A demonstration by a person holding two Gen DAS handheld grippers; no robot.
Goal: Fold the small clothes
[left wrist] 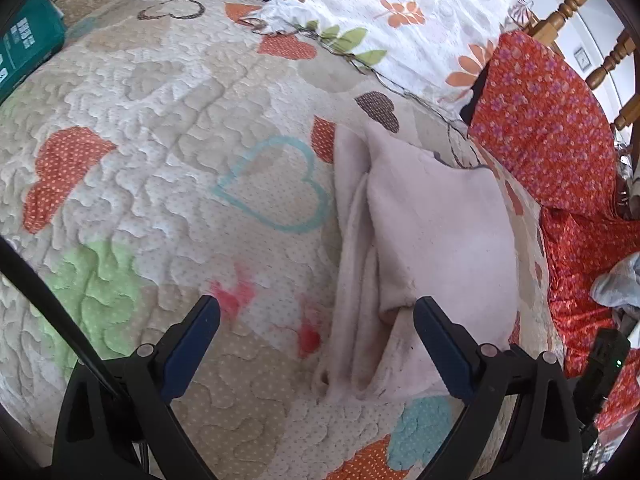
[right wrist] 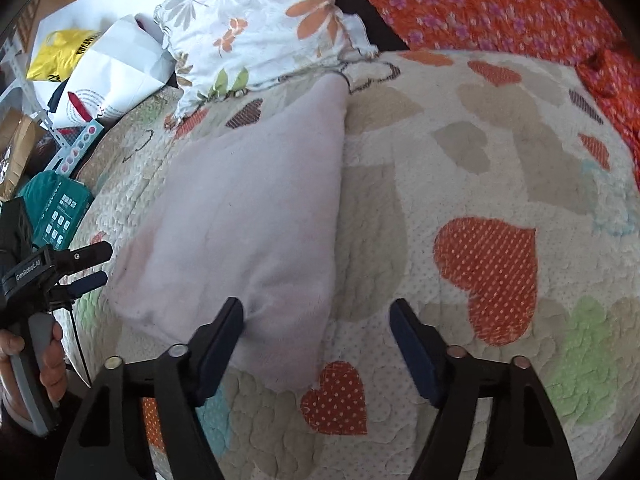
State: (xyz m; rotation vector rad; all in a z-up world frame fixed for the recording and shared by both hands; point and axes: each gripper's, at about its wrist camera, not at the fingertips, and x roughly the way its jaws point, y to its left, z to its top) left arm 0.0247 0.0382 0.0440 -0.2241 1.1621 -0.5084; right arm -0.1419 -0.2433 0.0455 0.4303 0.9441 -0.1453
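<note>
From your left wrist camera, the left gripper [left wrist: 316, 314] stands with its jaws wide apart and nothing pinched between the blue pads. The pale pink fleece garment [left wrist: 432, 232], folded lengthwise, lies on the cream quilted bedspread with heart patches [left wrist: 160, 128]; its near corner sits just behind the right-hand finger [left wrist: 440, 340], and you cannot tell whether that pad touches the cloth or merely overlaps it. Beyond lie a white pillow with orange and green leaf print [left wrist: 400, 12] and an orange cloth with purple flowers [left wrist: 552, 136]; a dark item between them is mostly hidden. A teal box [left wrist: 28, 44] is cut off at the left edge, a turned wooden bed rail [left wrist: 576, 8] at the upper right, and a grey crumpled cloth [left wrist: 616, 280] at the right rim is too cropped to identify.

From your right wrist camera, the right gripper [right wrist: 316, 320] is open too, with a clear gap between its fingers. Its left-hand finger [right wrist: 224, 332] overlaps the garment's near edge, but the pads do not squeeze it; quilt shows between them. The garment spreads up and left towards the pillow. At the left rim your left hand [right wrist: 48, 360] holds the other gripper's grey handle, partly cropped. The clutter past the bed's edge, a yellow bag [right wrist: 60, 52] and white paper bags [right wrist: 116, 64], is small and hard to make out.
</note>
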